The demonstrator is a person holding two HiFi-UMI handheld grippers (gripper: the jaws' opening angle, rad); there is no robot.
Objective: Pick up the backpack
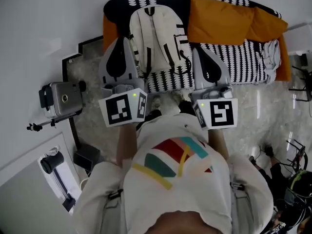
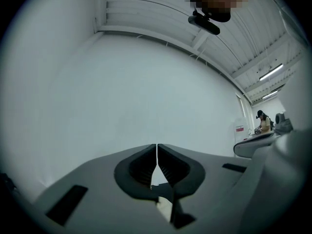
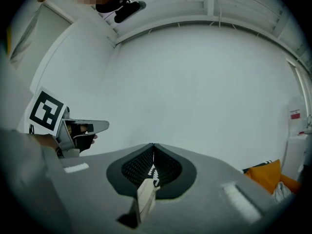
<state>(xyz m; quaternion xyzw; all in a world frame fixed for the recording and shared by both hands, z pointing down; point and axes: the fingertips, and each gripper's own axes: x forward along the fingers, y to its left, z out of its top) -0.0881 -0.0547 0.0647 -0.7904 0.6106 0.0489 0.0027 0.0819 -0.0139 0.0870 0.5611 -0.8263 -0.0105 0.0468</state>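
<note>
Head view: your left gripper [image 1: 120,42] and right gripper [image 1: 203,51] are pressed together, empty, near the backpack [image 1: 155,35] at the couch's [image 1: 234,57] left end. This looks like the approach step; next, spread one and lower it onto a strap.

At the patterned sofa [image 1: 243,57] there are one cream backpack [image 1: 153,28], two orange cushions [image 1: 219,21] and one folded grey cloth [image 1: 271,52], with two grippers in front of it, the left gripper [image 1: 120,39] and the right gripper [image 1: 200,49], and one camera [image 1: 63,99] to its left.

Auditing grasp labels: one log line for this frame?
left hand-held gripper: shut on dark strap | right hand-held gripper: shut on beige strap | backpack: between both | lifted: unclear
</note>
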